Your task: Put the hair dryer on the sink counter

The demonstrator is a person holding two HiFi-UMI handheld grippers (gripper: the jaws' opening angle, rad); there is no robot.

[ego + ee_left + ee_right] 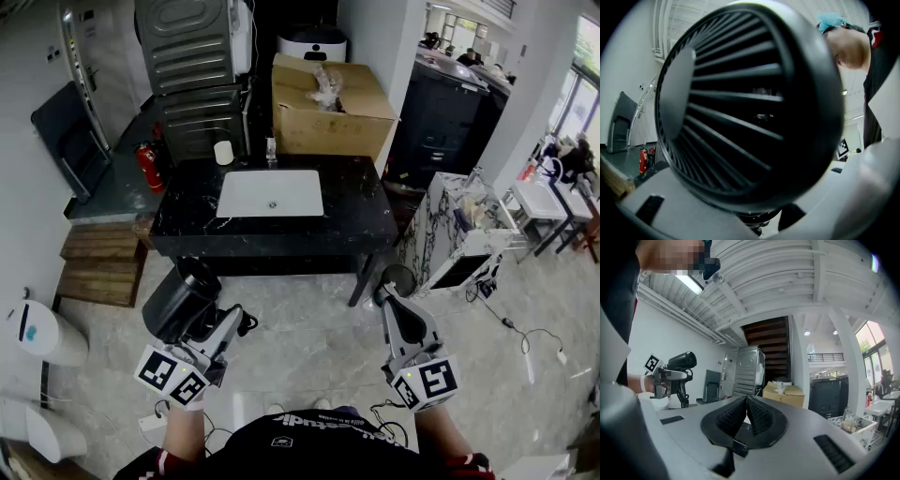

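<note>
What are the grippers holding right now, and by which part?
The left gripper holds the hair dryer by its handle, just below the barrel. The right gripper is shut and empty.

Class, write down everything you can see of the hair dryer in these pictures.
The hair dryer is black, seemingly matte plastic, with a round barrel and an end grille of radiating slats that fills the left gripper view. A dark cord loops near its handle. The left gripper holds it in the air by the handle, barrel uppermost, short of the black sink counter, not yet on it.
</note>
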